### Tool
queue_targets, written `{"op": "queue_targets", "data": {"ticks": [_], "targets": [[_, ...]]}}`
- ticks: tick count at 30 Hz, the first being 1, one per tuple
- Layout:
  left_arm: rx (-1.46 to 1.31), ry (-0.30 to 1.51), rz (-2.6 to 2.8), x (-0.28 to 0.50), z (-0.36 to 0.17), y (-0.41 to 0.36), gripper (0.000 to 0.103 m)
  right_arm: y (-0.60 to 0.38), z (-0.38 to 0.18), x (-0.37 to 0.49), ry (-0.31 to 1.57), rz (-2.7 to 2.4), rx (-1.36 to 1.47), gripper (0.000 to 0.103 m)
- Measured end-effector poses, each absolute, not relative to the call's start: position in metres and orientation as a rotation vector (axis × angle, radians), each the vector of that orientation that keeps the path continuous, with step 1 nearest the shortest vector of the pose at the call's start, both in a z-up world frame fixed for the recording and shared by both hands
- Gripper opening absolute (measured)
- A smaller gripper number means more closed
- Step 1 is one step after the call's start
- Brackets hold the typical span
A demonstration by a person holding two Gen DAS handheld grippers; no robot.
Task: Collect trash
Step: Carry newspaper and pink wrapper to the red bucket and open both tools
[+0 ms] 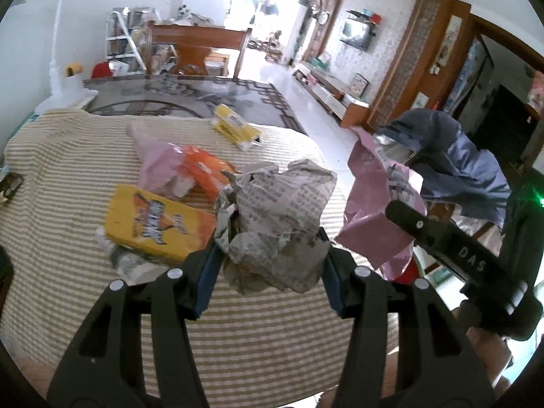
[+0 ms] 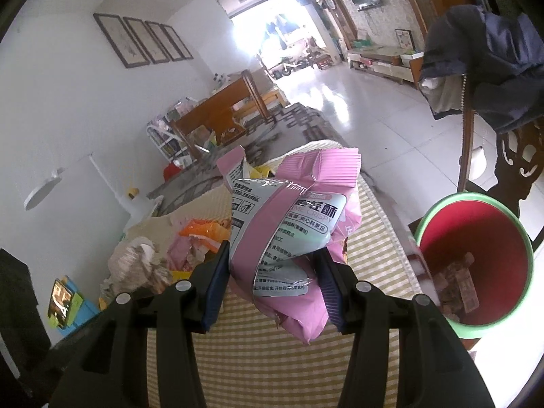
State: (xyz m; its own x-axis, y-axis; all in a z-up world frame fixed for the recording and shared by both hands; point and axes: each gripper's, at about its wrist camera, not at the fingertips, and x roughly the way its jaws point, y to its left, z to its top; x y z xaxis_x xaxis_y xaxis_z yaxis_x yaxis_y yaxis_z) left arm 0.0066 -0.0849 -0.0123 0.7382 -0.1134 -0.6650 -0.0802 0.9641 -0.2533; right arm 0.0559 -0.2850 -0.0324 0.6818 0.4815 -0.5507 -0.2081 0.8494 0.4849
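My left gripper [image 1: 270,261] is shut on a crumpled newspaper ball [image 1: 278,214], held just above the striped tablecloth [image 1: 255,340]. My right gripper [image 2: 272,268] is shut on a pink snack bag [image 2: 285,234] and holds it over the table's right side. In the left wrist view the same pink snack bag [image 1: 377,210] hangs at the right, with the right gripper's black body behind it. A red bin with a green rim [image 2: 476,258] stands on the floor to the right of the table, with some trash at its bottom.
On the cloth lie a yellow box [image 1: 156,224], an orange wrapper [image 1: 204,170], a pale pink bag [image 1: 156,156] and a yellow carton [image 1: 234,125] farther back. A chair draped with a dark jacket [image 1: 452,156] stands at the right. White tile floor lies beyond.
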Motion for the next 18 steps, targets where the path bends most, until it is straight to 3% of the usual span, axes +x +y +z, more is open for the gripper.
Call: {"op": "queue_targets", "data": {"ticks": [7,18], "targets": [[-0.29,0.774,-0.105,0.025,-0.016,-0.115,0.05,-0.344,-0.008,0.038,0.634,0.296,0.453,0.048],[-0.314,0.851,-0.331,0.082,-0.024,-0.19,0.05,-0.422,-0.03,0.036,0.662,0.104,0.53,0.048]]}}
